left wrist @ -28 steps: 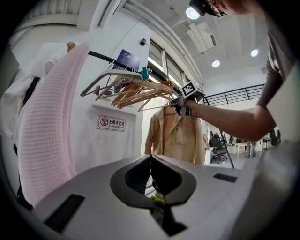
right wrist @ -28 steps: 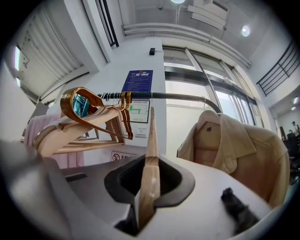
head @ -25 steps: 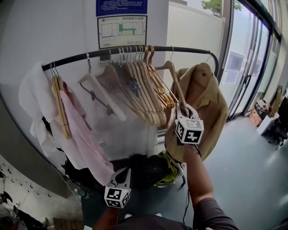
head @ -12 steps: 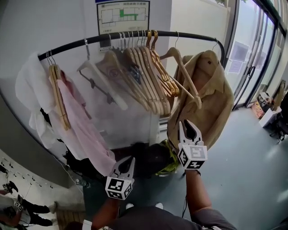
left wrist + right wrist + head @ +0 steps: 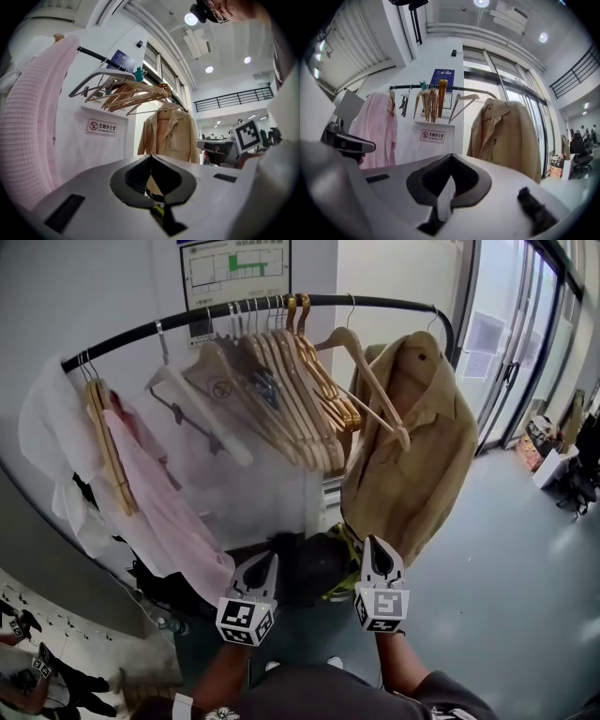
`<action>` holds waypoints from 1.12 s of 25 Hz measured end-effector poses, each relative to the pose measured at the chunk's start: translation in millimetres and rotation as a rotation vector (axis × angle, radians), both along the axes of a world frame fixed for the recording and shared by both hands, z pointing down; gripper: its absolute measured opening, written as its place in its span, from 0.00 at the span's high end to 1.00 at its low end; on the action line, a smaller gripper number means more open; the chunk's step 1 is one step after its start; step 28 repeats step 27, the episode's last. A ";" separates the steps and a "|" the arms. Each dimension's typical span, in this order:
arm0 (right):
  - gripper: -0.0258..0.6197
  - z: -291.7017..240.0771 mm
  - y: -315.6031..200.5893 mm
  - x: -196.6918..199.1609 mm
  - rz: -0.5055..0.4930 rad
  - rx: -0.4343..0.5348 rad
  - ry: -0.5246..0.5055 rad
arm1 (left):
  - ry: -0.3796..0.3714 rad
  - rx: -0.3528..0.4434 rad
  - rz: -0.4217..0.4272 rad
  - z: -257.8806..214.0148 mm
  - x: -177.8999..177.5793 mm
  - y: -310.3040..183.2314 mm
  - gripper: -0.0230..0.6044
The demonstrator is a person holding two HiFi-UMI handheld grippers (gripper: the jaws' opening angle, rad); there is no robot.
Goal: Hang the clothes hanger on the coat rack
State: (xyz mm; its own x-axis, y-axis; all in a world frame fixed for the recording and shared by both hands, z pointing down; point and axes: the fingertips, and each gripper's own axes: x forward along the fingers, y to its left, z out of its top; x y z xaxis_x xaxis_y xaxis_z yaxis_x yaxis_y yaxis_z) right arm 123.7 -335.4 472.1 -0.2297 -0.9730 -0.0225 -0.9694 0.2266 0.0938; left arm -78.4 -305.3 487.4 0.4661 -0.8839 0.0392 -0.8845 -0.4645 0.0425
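A black coat rack rail (image 5: 187, 321) runs across the head view. A lone wooden hanger (image 5: 375, 387) hangs from it by its hook, between a bunch of several wooden hangers (image 5: 291, 381) and a beige jacket (image 5: 422, 456). The right gripper view shows this hanger (image 5: 459, 108) on the rail too. My right gripper (image 5: 373, 542) is well below it, shut and holding nothing; its tips (image 5: 450, 154) meet. My left gripper (image 5: 270, 559) is low beside it, likewise shut with nothing in it (image 5: 151, 155).
A pink shirt (image 5: 164, 512) and a white garment (image 5: 47, 437) hang at the rail's left end. Dark bags (image 5: 309, 568) lie on the floor under the rack. Glass doors (image 5: 525, 352) stand to the right over grey floor.
My right gripper was at the lone hanger's lower end and has dropped down away from it. The hanger stays on the rail. The left gripper has barely moved.
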 end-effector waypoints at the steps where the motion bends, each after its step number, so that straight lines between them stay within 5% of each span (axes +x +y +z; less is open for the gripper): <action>1: 0.94 4.7 2.6 -0.2 0.006 -0.012 0.003 | -0.003 -0.002 0.004 1.4 0.9 0.7 0.95; 28: 0.94 10.5 14.2 -21.9 -0.024 -0.045 0.003 | -0.007 -0.016 0.020 7.8 4.6 4.4 0.95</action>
